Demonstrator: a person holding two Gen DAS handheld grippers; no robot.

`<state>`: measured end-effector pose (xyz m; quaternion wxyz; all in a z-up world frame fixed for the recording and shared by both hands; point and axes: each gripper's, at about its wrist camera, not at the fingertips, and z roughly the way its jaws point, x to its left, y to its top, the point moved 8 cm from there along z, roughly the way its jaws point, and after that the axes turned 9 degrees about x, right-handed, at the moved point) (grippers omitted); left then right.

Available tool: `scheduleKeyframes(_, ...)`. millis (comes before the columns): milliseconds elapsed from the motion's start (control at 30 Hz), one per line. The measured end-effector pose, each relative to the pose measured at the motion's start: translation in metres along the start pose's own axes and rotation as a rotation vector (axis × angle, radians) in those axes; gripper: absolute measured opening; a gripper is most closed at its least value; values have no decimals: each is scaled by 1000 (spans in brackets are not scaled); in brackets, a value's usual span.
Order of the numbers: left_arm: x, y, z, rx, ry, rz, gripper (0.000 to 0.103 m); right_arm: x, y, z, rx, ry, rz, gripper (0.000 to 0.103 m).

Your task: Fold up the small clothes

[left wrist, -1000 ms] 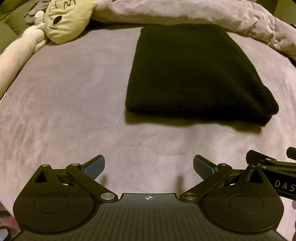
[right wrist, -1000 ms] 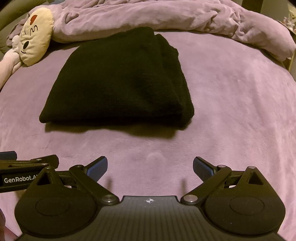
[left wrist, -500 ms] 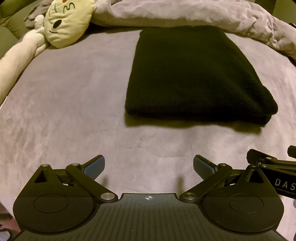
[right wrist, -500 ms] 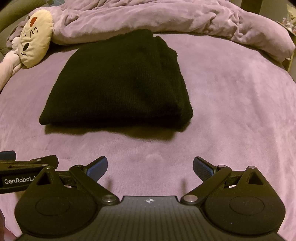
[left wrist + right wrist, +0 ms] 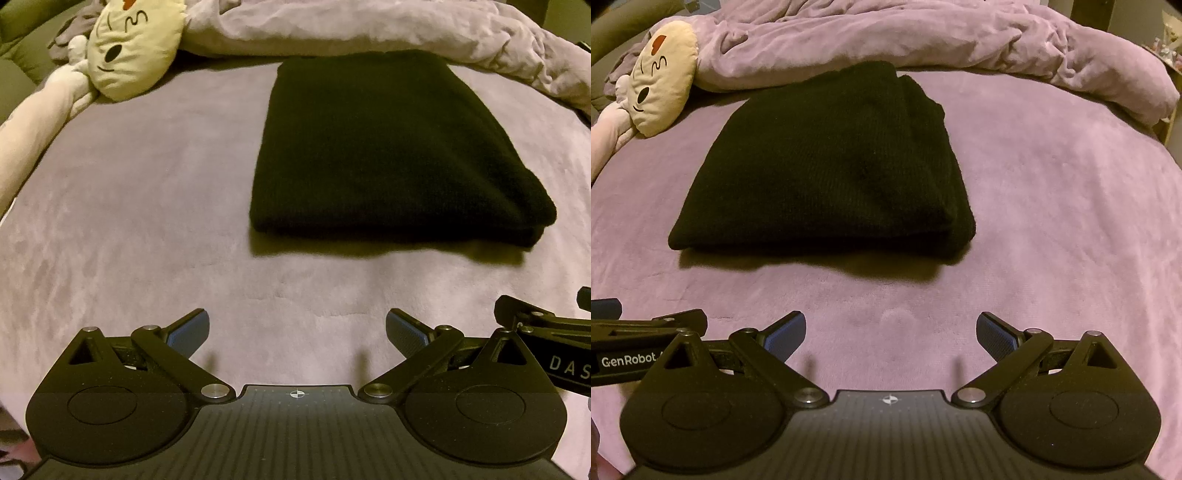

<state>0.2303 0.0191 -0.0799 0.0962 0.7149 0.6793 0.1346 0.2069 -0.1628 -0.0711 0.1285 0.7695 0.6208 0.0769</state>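
A black knit garment (image 5: 391, 147) (image 5: 834, 166) lies folded into a thick rectangle on the purple bed cover (image 5: 147, 221) (image 5: 1052, 221). Its layered edges show along the right side. My left gripper (image 5: 297, 334) hovers open over bare cover, short of the garment's near edge and to its left. My right gripper (image 5: 890, 332) is open too, holding nothing, in front of the garment's near right corner. The two grippers sit side by side: the right one's body (image 5: 546, 343) shows at the left view's right edge, the left one's body (image 5: 639, 343) at the right view's left edge.
A cream plush cat head (image 5: 133, 44) (image 5: 661, 81) with a long pale body (image 5: 37, 125) lies at the back left. A crumpled purple duvet (image 5: 369, 22) (image 5: 923, 40) runs along the far side behind the garment. Bare cover stretches left and right of the garment.
Both views have dipped very slightly, so the garment and plush sit a little lower in frame. The garment has not moved and both grippers stay open.
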Motion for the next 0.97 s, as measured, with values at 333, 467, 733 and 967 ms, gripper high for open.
scheduleKeyframes(333, -1, 2, -2, -7, -1, 7, 103, -4, 0, -1, -2, 4, 6, 99)
scheduleKeyframes(467, -1, 2, -1, -9, -3, 9, 103, -4, -1, -1, -4, 1, 5, 99)
scheduleKeyframes(733, -2, -1, 4, 16, -26, -1, 103, -6, -2, 0, 0, -2, 10, 99)
scheduleKeyframes(967, -1, 0, 1, 12, -33, -13, 103, -6, -2, -4, -11, 1, 18, 99)
